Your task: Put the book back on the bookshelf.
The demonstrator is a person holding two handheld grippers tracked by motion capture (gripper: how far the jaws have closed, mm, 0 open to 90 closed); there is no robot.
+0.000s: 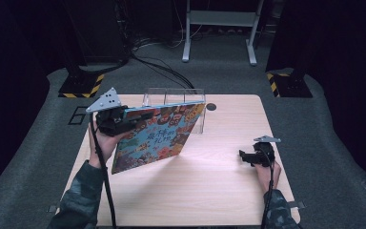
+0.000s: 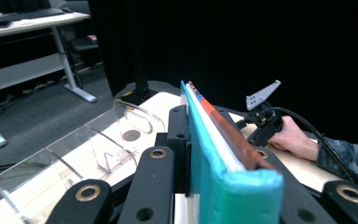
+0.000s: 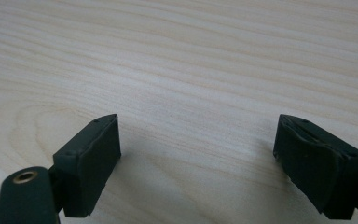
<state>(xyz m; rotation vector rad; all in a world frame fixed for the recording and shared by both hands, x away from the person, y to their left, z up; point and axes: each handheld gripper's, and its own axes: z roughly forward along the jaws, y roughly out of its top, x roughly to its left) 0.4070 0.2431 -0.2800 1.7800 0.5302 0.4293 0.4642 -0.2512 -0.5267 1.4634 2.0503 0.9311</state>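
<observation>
A colourful picture book [image 1: 157, 136] with a teal cover hangs tilted above the left half of the table, held by its upper left corner. My left gripper [image 1: 124, 120] is shut on that corner; in the left gripper view the book's teal edge [image 2: 219, 154] runs between the black jaws. A clear acrylic rack [image 1: 174, 98] with dividers stands just behind the book; it appears as the clear acrylic rack [image 2: 88, 149] to the left of the jaws. My right gripper [image 1: 244, 155] rests low at the table's right side, open, its fingers [image 3: 91, 158] wide apart over bare wood.
The light wooden table [image 1: 219, 186] has a round cable hole [image 1: 211, 107] near its back edge. Black stands with yellow-striped bases [image 1: 82, 86] sit on the floor behind both back corners. A grey desk frame [image 1: 219, 28] stands farther back.
</observation>
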